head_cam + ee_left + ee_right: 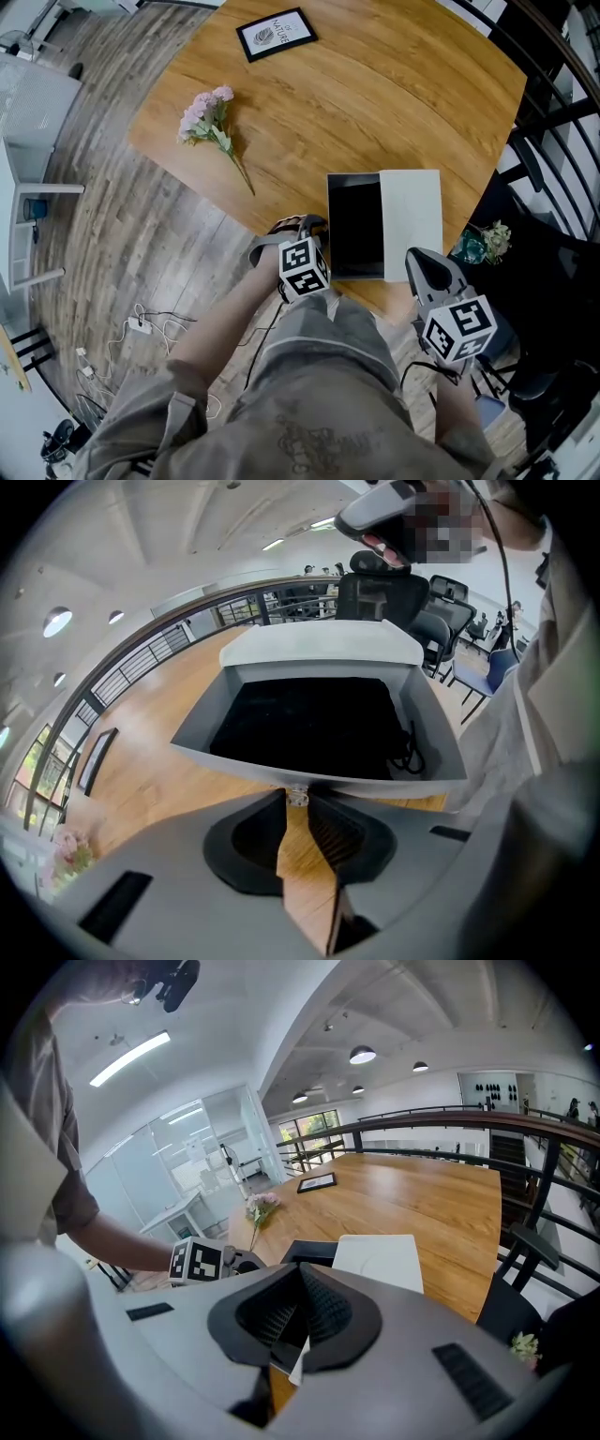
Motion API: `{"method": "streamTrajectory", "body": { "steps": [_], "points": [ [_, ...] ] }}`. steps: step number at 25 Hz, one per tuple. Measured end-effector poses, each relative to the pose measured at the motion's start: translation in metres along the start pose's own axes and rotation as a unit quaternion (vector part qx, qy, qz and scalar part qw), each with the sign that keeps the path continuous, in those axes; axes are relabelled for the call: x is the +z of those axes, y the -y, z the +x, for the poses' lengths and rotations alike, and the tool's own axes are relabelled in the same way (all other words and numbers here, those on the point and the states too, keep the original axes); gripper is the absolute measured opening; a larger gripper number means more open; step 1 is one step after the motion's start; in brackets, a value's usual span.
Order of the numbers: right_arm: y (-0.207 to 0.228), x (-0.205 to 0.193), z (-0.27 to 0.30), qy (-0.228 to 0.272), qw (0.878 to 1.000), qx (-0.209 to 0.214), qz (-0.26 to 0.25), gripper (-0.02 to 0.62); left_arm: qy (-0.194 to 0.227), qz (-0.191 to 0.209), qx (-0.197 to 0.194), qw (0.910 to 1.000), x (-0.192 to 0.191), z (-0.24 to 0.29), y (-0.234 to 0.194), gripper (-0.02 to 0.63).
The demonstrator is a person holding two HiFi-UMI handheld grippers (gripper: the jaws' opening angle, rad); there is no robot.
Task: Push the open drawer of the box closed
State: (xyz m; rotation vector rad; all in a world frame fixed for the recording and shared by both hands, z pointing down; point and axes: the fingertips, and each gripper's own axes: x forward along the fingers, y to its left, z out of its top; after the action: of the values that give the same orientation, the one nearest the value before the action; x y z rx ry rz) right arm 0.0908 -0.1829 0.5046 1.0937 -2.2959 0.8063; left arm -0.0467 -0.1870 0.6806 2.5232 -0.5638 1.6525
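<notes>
My left tongs (296, 791) are pinched narrow on the small clear knob (298, 799) at the front of the drawer (330, 220); that drawer stands pulled out of the white box (412, 220), black inside, just below the centre of the head view on the wooden tabletop (375, 103); my right tongs (300, 1267) are closed on nothing, at that view's lower right, just beside the box's lower edge.

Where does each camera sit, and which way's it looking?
Head view: on the head, looking down at table, box, left gripper, right gripper, shirt.
Left gripper view: on it, facing the open drawer; jaws on its knob; shirt beside.
Right gripper view: on it, facing across the table; jaws together; left arm shows.
Shared: the box.
</notes>
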Motion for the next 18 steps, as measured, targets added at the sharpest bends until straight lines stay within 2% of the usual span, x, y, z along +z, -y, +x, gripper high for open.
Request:
{"method": "streamTrajectory", "body": {
  "steps": [7,13,18],
  "points": [
    [0.011,-0.010,-0.010,-0.003,1.000,-0.006,0.008,0.032,-0.027,0.017,-0.010,0.9994,0.002,-0.001,0.002,0.080],
    [0.019,-0.013,-0.013,-0.002,1.000,-0.009,0.011,0.033,0.003,-0.003,-0.014,0.9999,0.034,0.000,0.002,0.078],
    [0.025,-0.020,-0.023,0.001,1.000,-0.017,0.022,0.034,0.007,0.011,-0.026,0.9996,0.059,0.015,0.012,0.078]
  ]
}}
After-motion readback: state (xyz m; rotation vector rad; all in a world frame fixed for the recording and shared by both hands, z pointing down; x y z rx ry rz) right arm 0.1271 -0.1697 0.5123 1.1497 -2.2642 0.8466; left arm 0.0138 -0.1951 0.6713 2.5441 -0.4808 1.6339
